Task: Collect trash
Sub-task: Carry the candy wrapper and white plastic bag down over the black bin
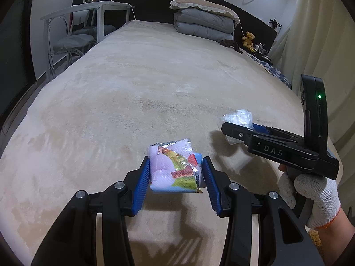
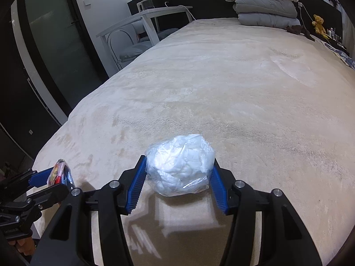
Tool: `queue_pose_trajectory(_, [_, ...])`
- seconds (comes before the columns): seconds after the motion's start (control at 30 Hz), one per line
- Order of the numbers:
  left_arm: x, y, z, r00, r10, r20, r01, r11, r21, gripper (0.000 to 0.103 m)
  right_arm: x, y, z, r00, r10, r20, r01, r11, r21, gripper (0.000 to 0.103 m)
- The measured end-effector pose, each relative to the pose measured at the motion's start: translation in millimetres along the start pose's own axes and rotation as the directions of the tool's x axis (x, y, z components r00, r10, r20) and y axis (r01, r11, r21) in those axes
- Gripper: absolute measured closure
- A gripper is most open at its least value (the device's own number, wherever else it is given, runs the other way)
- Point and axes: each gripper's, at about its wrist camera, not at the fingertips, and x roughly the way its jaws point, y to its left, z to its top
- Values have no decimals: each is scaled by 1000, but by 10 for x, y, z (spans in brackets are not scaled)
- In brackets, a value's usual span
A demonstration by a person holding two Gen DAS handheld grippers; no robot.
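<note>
A crumpled colourful snack wrapper point(image 1: 173, 166) sits between the blue pads of my left gripper point(image 1: 175, 161), which is shut on it just above the beige bed cover point(image 1: 144, 88). To its right, a gloved hand point(image 1: 315, 195) holds my right gripper point(image 1: 238, 126). In the right wrist view, the right gripper point(image 2: 179, 161) is shut on a ball of clear crumpled plastic point(image 2: 179, 166), both pads pressing its sides. The plastic ball point(image 1: 239, 116) shows above the near finger in the left wrist view. At the lower left of the right wrist view, the left gripper point(image 2: 55, 179) holds the wrapper point(image 2: 58, 170).
Folded grey quilts with a pillow on top point(image 1: 204, 20) lie at the far end of the bed, and a yellow teddy bear point(image 1: 248, 38) sits to their right. A white desk and chair point(image 1: 73, 35) stand left of the bed. Curtains point(image 1: 321, 44) hang at the right.
</note>
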Motion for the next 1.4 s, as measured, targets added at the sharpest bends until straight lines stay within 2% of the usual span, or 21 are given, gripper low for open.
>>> queue_pose_trajectory(0.3, [-189,-71,-98,1000,-23,20,23,1000,-10,58,-404,10,-230,1000,13,7,-13,1000,12,48])
queue_pose_trajectory(0.6, [-502,-290,-286,996,-65,68,66,998,-13,58,-1043,92,-587,999,11,50,-11,1000,-7,48])
queue_pose_trajectory(0.97, [-819,-594,-798,993,-89,82,85,995,53,58,-1644,278,-1225,997,13,78,-11,1000,-25,48])
queue_pose_trajectory(1.4, [-1068,-841,-1366,990,-120,68,112,988,103,58,-2039,404,-1913,997,21,70,-21,1000,9,48])
